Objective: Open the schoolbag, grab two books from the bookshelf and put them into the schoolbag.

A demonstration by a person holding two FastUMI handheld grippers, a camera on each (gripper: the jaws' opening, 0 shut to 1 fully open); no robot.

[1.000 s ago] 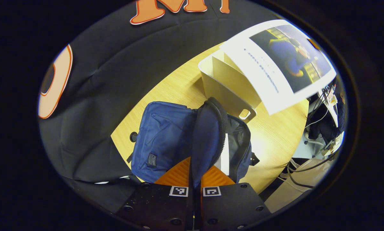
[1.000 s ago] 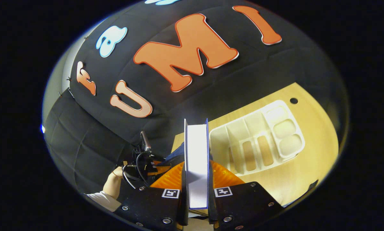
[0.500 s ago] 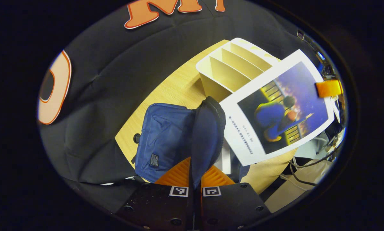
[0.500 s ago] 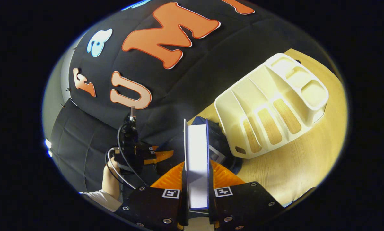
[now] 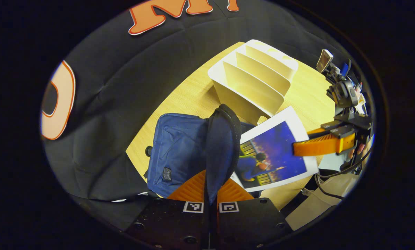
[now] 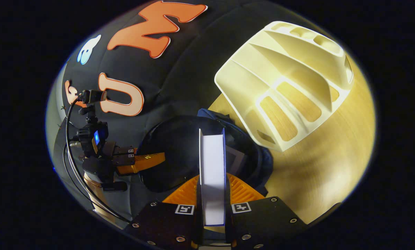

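The left gripper (image 5: 211, 194) is clamped on the bag's flap (image 5: 221, 146), holding it up so the mouth of the bag (image 5: 179, 149) stays open toward the other hand. The bag lies on the table (image 5: 193, 97), just in front of the shelf (image 5: 252, 80), whose slots look empty, so this seems to be the second book (a pale edge inside the bag may be the first, though that is hard to tell).

The right gripper (image 6: 212, 208) grips the book (image 6: 212, 173) by its edge, both fingers pressing on the covers, pages facing the camera. In the left gripper view the book (image 5: 273, 152) shows its cover, its lower corner tucked behind the raised flap at the opening. It is tilted so that one corner leads, probably because the mouth is narrow. The remaining step looks like sliding it down into the bag; the flap's zip edge could catch the cover.
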